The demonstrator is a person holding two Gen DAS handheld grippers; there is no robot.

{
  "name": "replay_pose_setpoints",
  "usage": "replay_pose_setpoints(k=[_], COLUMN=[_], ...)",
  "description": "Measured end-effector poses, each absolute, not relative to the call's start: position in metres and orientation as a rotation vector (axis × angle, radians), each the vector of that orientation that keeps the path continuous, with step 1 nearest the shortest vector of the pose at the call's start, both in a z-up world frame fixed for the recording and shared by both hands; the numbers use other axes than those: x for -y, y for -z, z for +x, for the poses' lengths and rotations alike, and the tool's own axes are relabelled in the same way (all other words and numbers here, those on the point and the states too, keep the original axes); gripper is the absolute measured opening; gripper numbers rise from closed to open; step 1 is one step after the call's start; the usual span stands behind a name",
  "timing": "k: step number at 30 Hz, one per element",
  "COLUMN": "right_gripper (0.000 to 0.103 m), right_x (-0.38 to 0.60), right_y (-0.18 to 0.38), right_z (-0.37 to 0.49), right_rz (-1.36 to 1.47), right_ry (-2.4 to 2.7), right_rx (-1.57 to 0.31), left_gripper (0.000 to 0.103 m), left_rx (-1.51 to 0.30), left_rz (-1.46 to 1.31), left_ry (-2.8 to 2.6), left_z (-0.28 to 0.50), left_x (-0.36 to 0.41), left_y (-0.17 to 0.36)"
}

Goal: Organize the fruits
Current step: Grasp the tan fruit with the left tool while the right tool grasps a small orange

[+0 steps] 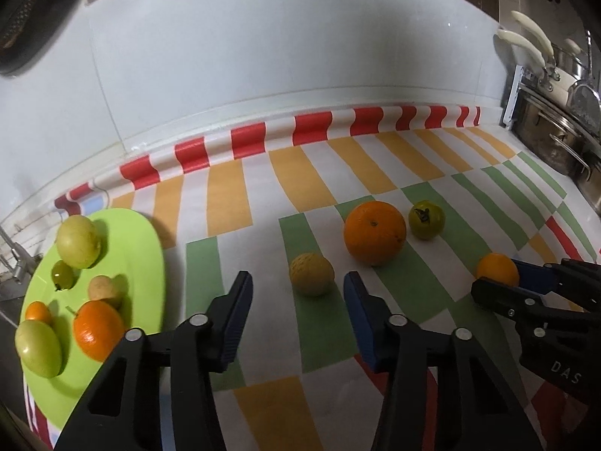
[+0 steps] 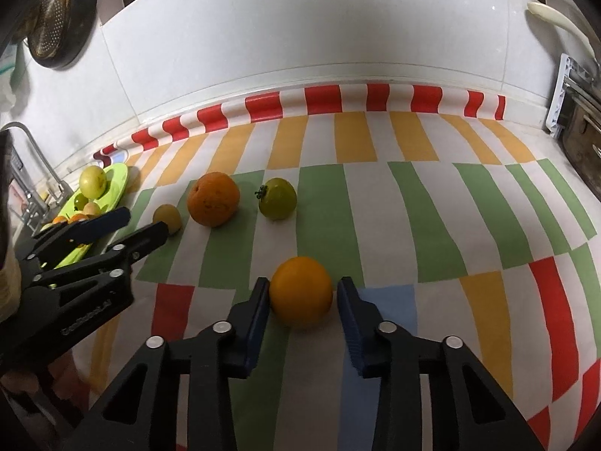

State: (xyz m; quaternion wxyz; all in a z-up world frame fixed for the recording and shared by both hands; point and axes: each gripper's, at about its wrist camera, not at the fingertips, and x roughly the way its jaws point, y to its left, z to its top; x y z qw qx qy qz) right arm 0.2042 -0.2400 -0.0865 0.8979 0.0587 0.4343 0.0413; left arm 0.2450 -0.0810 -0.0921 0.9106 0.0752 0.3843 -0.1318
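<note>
A lime green plate [image 1: 150, 263] at the left holds several fruits: yellow-green ones, a small green one and oranges. On the striped cloth lie a big orange [image 1: 375, 232], a green tomato [image 1: 426, 218] and a small yellow fruit [image 1: 311, 274]. My left gripper [image 1: 298, 285] is open, just in front of the yellow fruit. In the right wrist view a small orange [image 2: 301, 291] sits between the open fingers of my right gripper [image 2: 303, 293], with small gaps on both sides. The same orange [image 1: 497, 268] and right gripper [image 1: 499, 278] show in the left wrist view.
A white tiled wall [image 1: 263, 56] runs along the back. Steel pots and pans [image 1: 556, 127] stand at the right. A sink tap [image 2: 33, 158] is at the far left beside the plate [image 2: 116, 184]. The left gripper [image 2: 144, 225] reaches in from the left.
</note>
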Motion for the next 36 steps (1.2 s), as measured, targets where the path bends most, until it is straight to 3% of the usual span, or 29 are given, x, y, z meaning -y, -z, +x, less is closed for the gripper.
replay_pose_setpoints(k=[10,36], right_gripper=[0.034,0.034], right_x=[0.238,0.219], right_y=[0.083,0.041], right_z=[0.216,0.187], right_rz=[0.129,0.096], right_ry=[-0.107,-0.169], right_rx=[-0.874,-0.769], left_gripper=[0.028,0.028], left_rx=[-0.834,-0.738], left_rz=[0.127,0.071], left_ry=[0.317,0.305], left_z=[0.261,0.203], left_x=[0.087,0.059], left_y=[0.098,0.045])
